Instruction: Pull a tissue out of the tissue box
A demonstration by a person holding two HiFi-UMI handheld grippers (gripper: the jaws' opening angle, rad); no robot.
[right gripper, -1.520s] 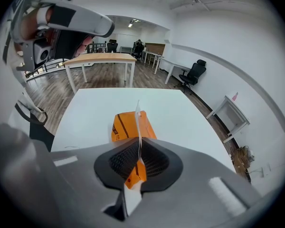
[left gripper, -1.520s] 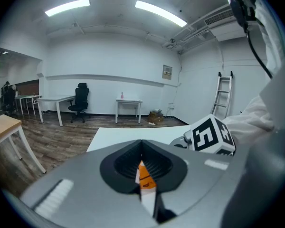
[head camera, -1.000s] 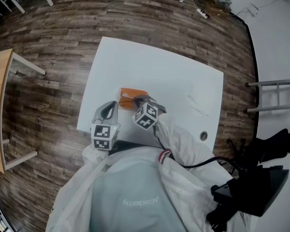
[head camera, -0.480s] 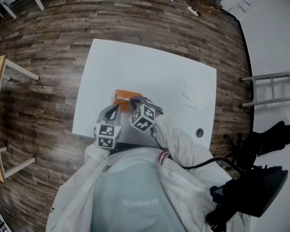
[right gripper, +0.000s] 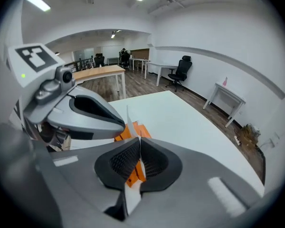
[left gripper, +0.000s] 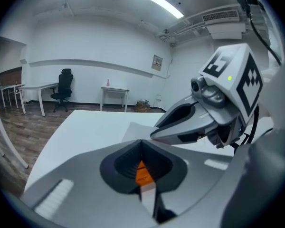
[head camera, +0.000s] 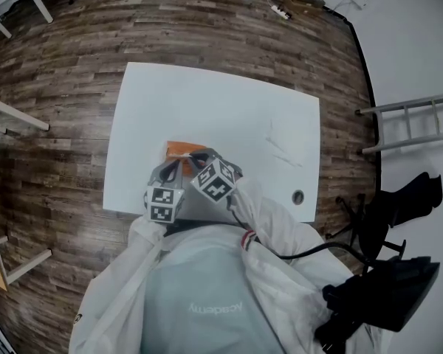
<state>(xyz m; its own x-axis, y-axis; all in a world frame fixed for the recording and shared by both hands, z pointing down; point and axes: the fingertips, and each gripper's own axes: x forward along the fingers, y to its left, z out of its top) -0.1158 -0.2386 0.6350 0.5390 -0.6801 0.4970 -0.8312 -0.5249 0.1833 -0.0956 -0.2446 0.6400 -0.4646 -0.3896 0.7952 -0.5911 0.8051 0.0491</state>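
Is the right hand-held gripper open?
No, the right hand-held gripper is shut, pinching a white tissue above the orange tissue box.

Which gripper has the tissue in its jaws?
The right gripper: a white tissue stands up from its shut jaws; the left gripper grips none.

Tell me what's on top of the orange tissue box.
A white tissue sticks up from the tissue box, pinched by the right hand-held gripper. Its slot is hidden behind the jaws.
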